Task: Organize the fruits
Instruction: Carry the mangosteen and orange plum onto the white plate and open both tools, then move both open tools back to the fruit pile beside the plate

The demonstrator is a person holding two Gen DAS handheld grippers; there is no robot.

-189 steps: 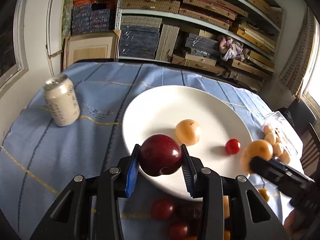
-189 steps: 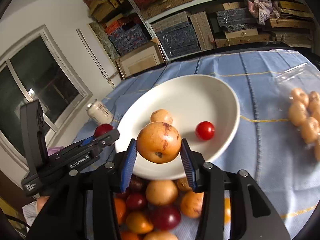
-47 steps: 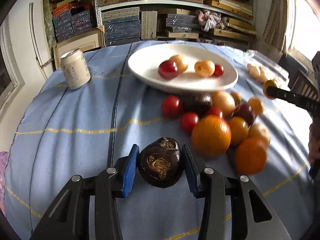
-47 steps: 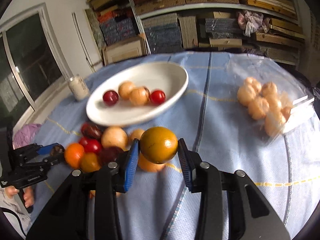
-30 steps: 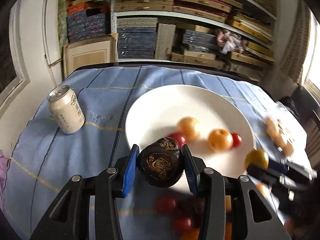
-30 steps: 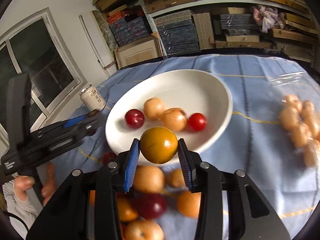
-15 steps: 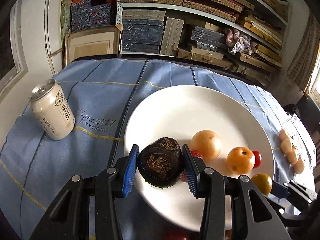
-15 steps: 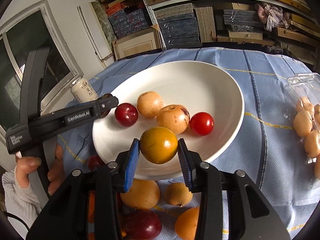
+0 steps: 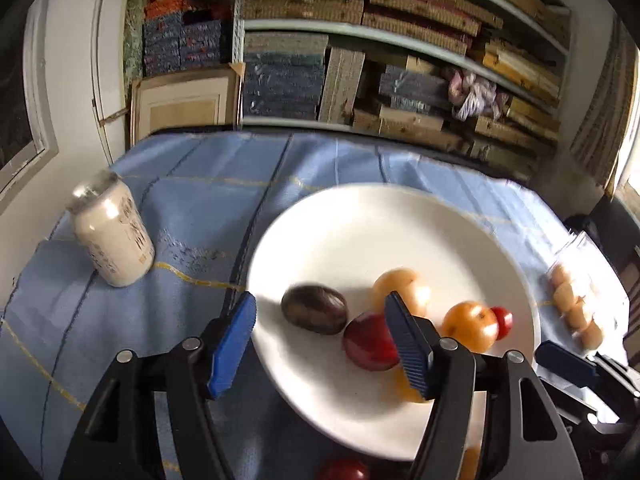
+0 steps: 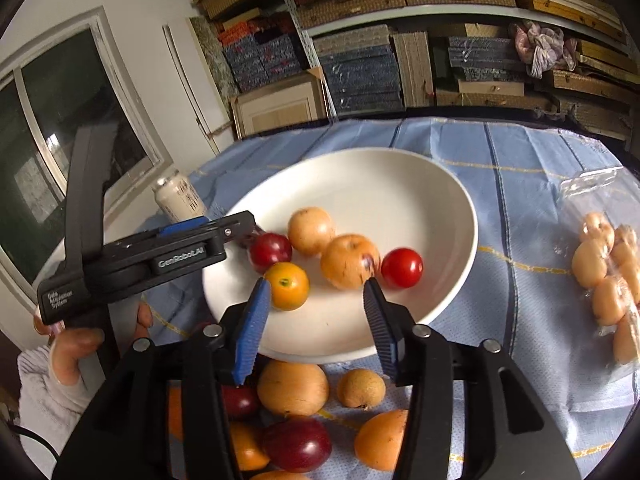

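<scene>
Both grippers hang over the white plate [image 9: 360, 216] with their jaws spread wide and nothing between them. Under the left gripper [image 9: 320, 344] a dark brown fruit [image 9: 314, 309] lies on the plate, touching a red plum [image 9: 370, 342]. Just ahead of the right gripper [image 10: 314, 320] a small orange fruit [image 10: 287, 286] sits on the plate beside the plum, near a cherry tomato [image 10: 401, 268]. More fruit [image 10: 292, 388] lies loose on the blue tablecloth [image 10: 520, 168] below the plate's rim. A can [image 9: 110, 232] stands well off to the left.
</scene>
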